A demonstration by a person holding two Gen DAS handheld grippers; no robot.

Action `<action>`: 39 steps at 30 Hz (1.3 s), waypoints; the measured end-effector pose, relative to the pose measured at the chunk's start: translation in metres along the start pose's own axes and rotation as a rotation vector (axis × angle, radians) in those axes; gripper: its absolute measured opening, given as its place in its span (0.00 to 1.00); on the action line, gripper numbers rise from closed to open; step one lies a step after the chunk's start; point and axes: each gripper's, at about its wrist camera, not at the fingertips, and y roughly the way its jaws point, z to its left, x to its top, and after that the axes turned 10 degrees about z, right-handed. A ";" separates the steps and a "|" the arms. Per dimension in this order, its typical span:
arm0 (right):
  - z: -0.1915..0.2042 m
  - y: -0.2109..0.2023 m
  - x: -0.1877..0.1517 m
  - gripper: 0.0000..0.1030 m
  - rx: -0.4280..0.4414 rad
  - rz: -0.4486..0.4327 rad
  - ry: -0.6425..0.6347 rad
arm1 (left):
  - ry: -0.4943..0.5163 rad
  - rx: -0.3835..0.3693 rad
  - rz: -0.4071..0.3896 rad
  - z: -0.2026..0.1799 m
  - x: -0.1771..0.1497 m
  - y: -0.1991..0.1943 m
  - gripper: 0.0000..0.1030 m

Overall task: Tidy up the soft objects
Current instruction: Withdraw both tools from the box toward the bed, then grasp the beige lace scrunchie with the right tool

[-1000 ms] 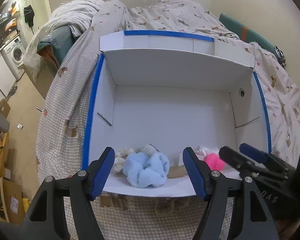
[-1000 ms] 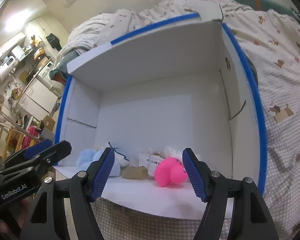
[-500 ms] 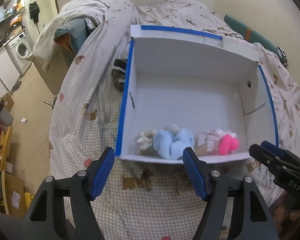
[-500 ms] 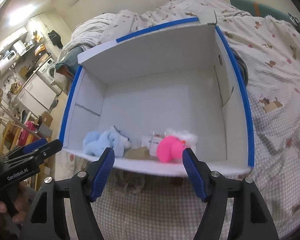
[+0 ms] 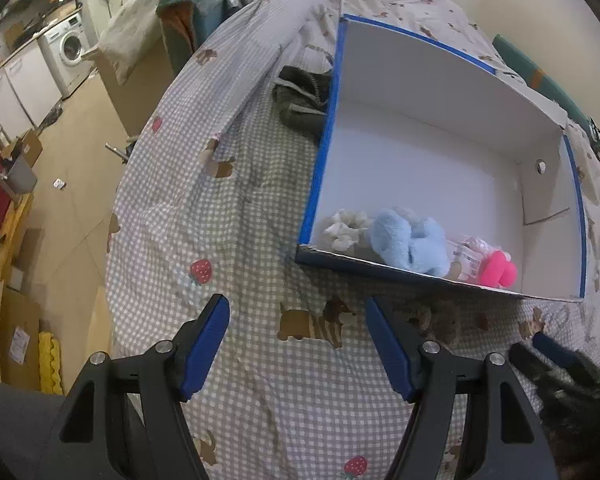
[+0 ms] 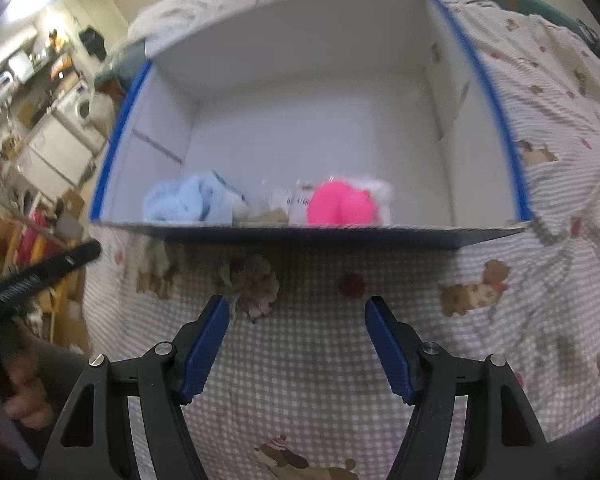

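no legible text; print on left gripper (image 6: pixel 40 276) too blurred to read.

Both handheld tools share one build. The left gripper (image 5: pixel 298 346) has black, angular plastic arms with triangular cut-outs, silver screw heads at the joints, and ribbed blue pads (image 5: pixel 204 346) on its fingers. The right gripper (image 6: pixel 298 346) looks identical, blue pads (image 6: pixel 388 350) included. In the right wrist view, the left tool's black side carries blurred white lettering.
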 end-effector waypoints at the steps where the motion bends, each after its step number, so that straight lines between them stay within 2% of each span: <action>1: 0.002 0.007 0.001 0.73 0.007 0.020 -0.002 | -0.013 -0.014 0.012 0.002 0.001 0.001 0.66; 4: 0.011 0.032 0.008 0.73 0.014 0.089 -0.030 | -0.038 -0.053 0.035 0.004 0.004 0.002 0.66; 11: 0.029 0.070 0.025 0.70 -0.008 0.138 -0.059 | -0.033 -0.074 0.060 0.000 0.004 0.004 0.66; 13: 0.034 0.078 0.027 0.53 -0.016 0.145 -0.073 | -0.029 -0.077 0.077 -0.001 0.003 0.007 0.66; 15: 0.035 0.084 0.028 0.40 -0.022 0.155 -0.079 | -0.018 -0.082 0.090 -0.003 0.003 0.009 0.66; 17: 0.035 0.085 0.026 0.33 -0.022 0.162 -0.071 | -0.005 -0.087 0.094 -0.005 0.003 0.010 0.66; 19: 0.036 0.082 0.025 0.15 -0.026 0.156 -0.087 | 0.005 -0.086 0.096 -0.007 0.002 0.010 0.66; 22: 0.037 0.069 0.022 0.13 -0.010 0.151 -0.108 | 0.016 -0.086 0.104 -0.011 0.000 0.012 0.66; 36: 0.017 -0.053 0.010 0.12 0.135 -0.029 -0.130 | 0.074 -0.060 0.094 -0.024 -0.007 0.020 0.66; 39: 0.008 -0.067 0.010 0.12 0.136 -0.067 -0.126 | 0.105 -0.052 0.085 -0.030 -0.010 0.022 0.66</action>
